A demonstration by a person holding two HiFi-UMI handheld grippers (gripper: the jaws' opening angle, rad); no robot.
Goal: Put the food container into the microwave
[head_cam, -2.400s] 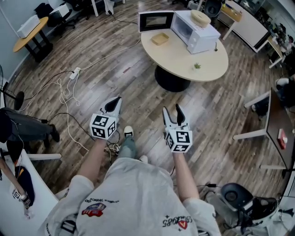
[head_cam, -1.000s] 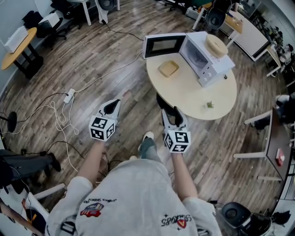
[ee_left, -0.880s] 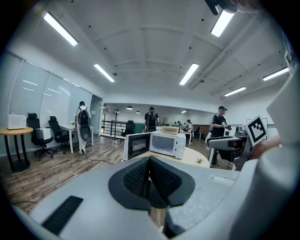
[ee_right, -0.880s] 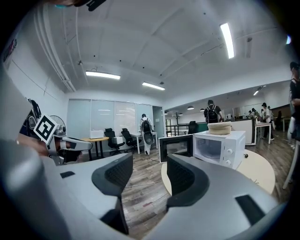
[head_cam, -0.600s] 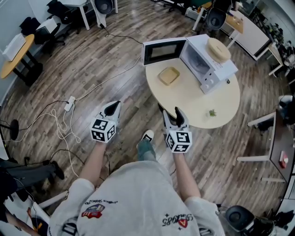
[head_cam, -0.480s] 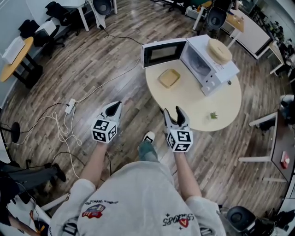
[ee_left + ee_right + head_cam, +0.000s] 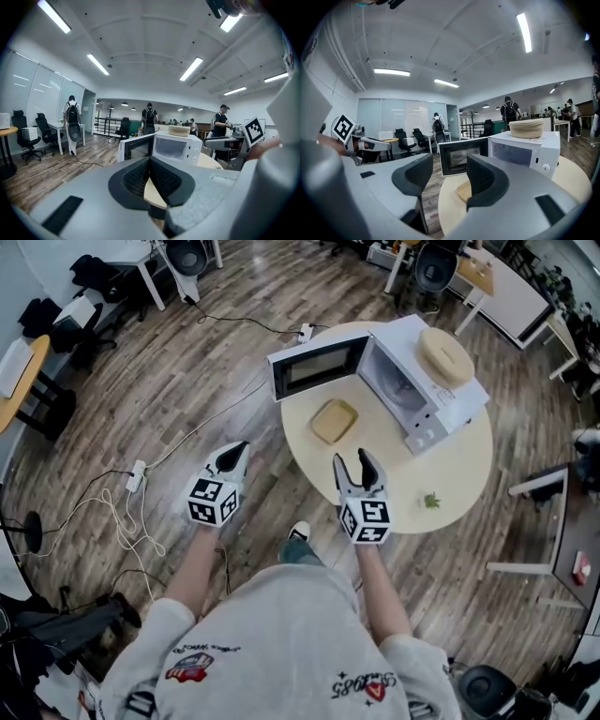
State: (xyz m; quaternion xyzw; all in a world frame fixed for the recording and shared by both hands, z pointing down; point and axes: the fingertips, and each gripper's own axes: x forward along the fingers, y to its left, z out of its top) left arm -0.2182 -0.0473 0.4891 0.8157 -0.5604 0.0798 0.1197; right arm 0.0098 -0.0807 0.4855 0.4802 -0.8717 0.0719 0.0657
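Pale grey short-sleeved T-shirt (image 7: 281,634) is showing red-and-black prints | grey, black-padded left gripper (image 7: 234,452) and right gripper (image 7: 353,463) are each carrying a white, square-marked cube (image 7: 212,500) behind the jaws

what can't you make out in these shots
- Container contents or lid: too small in the head view. In the right gripper view a jaw of the open right claw covers most of it.
- Container in the left gripper view: hidden behind the shut left claw.
- Microwave inside: mostly hidden under its own top in the head view.
- Green thing on the table: too small to identify.
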